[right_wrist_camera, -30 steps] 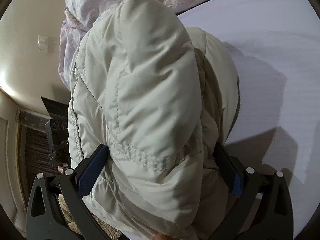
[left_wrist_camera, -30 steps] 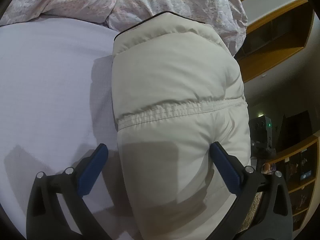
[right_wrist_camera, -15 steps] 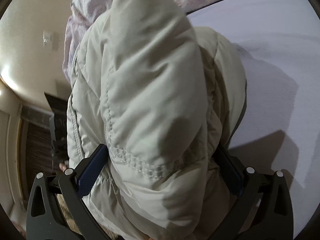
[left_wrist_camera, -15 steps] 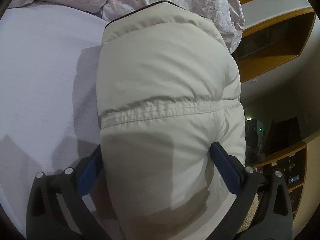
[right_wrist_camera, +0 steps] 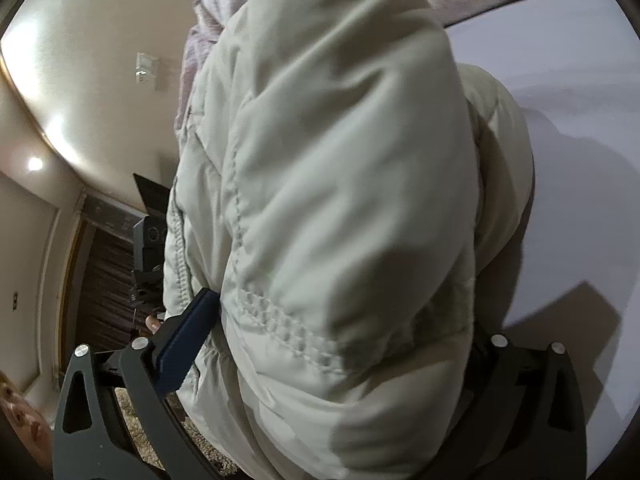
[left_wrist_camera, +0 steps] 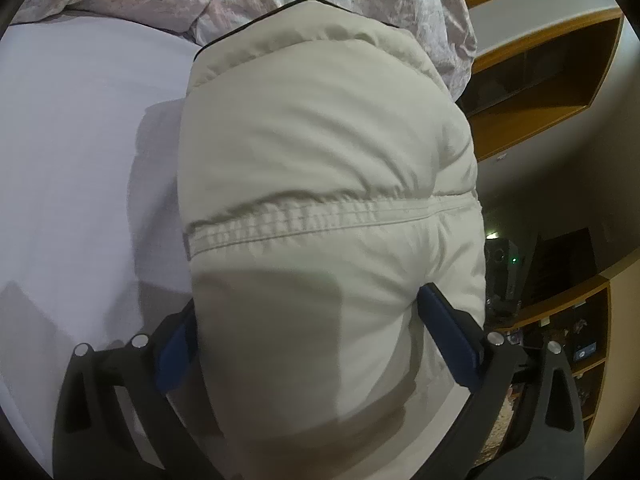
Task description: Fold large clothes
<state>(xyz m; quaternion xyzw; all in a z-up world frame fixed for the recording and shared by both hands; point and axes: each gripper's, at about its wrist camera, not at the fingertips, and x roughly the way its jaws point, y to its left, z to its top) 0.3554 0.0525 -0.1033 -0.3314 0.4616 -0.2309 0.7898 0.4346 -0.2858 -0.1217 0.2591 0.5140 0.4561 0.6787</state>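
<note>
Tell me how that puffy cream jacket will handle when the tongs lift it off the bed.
The jacket bulges in quilted pillows, so it is probably light for its bulk and springy. It fills the wide-spread left tongs and right tongs, so it may re-puff once released. Its smooth shell might slide on the sheet.

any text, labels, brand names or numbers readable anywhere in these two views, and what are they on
None can be read.
Puffer jacket: no logo or tag showing in either view.
Dark device with a green light: nothing legible.
Items on the wooden shelves: too small and dark to read.
Wall plate: blurred, no text discernible.
</note>
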